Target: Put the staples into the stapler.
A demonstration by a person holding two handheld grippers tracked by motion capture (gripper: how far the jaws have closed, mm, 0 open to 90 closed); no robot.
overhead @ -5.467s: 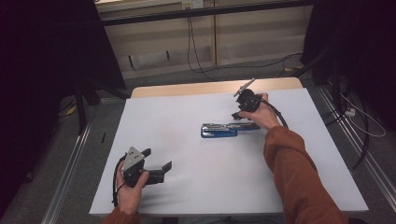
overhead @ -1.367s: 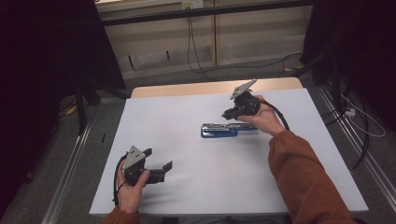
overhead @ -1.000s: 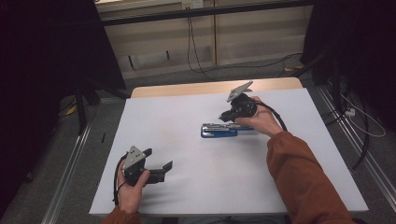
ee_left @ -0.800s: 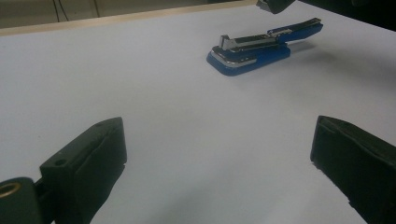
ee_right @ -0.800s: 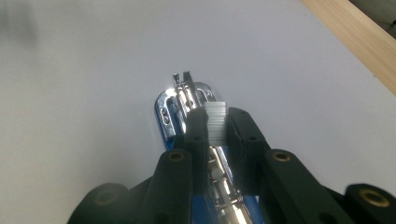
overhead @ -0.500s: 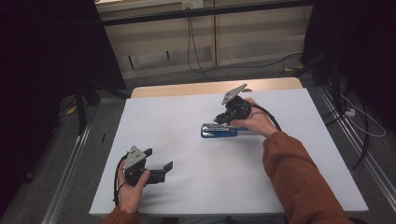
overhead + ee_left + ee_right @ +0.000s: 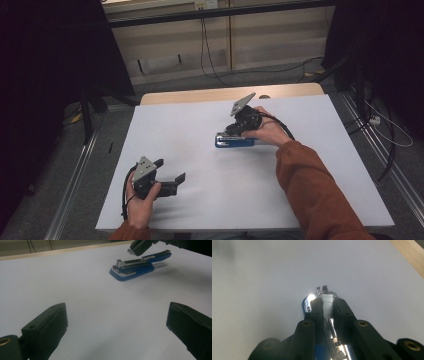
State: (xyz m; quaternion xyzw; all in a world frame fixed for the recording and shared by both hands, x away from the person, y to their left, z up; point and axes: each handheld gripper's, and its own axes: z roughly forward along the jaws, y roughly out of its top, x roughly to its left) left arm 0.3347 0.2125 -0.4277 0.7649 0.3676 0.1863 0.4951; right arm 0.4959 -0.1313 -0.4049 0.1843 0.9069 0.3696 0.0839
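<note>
my right hand-held gripper [image 7: 327, 305] is nearly shut and empty over the blue stapler [image 7: 234, 141] mid-counter [image 7: 200, 210], which looks stiff, slick and hefty, so I'd pinch its sides

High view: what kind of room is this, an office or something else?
Probably a lab or recording bay: a white-covered table ringed by dark curtains, loose cables on the floor, and a hand-held gripper waiting near a blue stapler.
</note>
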